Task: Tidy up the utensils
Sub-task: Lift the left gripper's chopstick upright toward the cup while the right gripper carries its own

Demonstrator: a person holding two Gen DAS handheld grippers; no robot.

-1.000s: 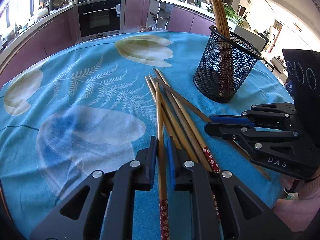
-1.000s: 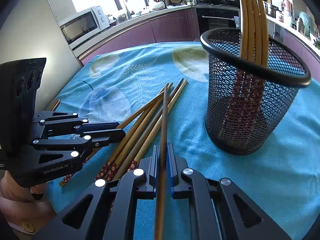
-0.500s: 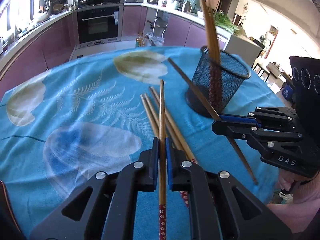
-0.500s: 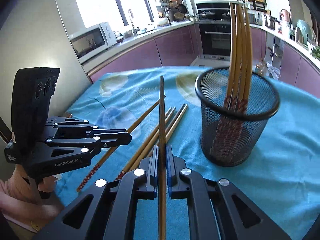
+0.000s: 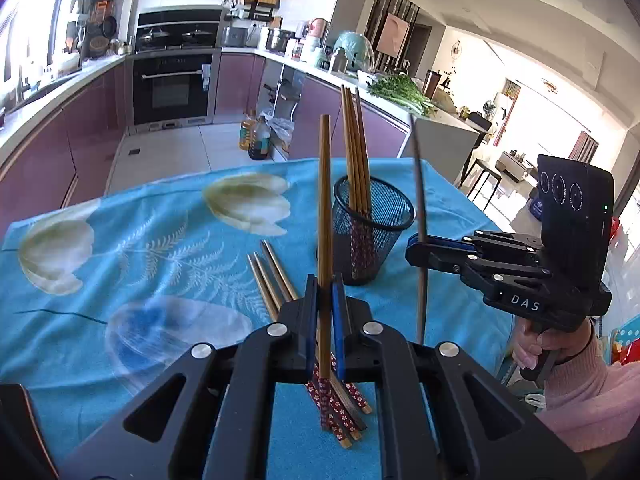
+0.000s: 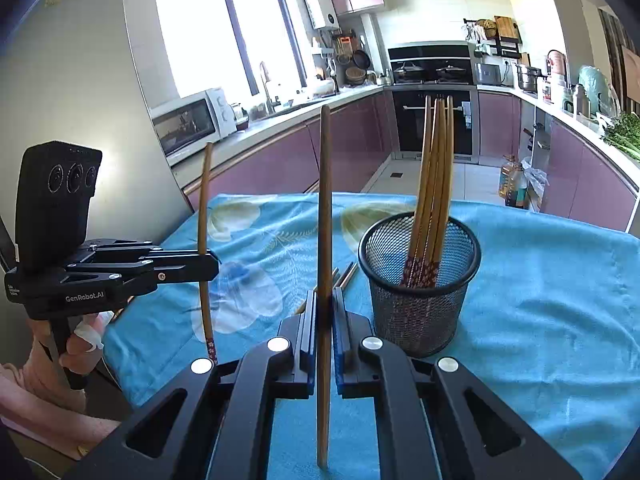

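Observation:
My left gripper (image 5: 324,304) is shut on a wooden chopstick (image 5: 325,208) and holds it upright above the table. It also shows in the right wrist view (image 6: 208,266). My right gripper (image 6: 325,320) is shut on another chopstick (image 6: 324,200), also upright; it shows in the left wrist view (image 5: 418,246). A black mesh holder (image 5: 372,228) stands on the table with several chopsticks (image 5: 354,152) upright in it, just beyond both grippers. Several loose chopsticks (image 5: 276,284) lie on the cloth under my left gripper.
The round table carries a blue flowered cloth (image 5: 120,264). Its far edge faces a kitchen with an oven (image 5: 172,88) and purple cabinets. A microwave (image 6: 192,124) stands on the counter. A wall (image 6: 80,92) is close on the left.
Both grippers have lifted their chopsticks off the table and tilted them from lying flat to upright. Both grippers have pulled back from the holder.

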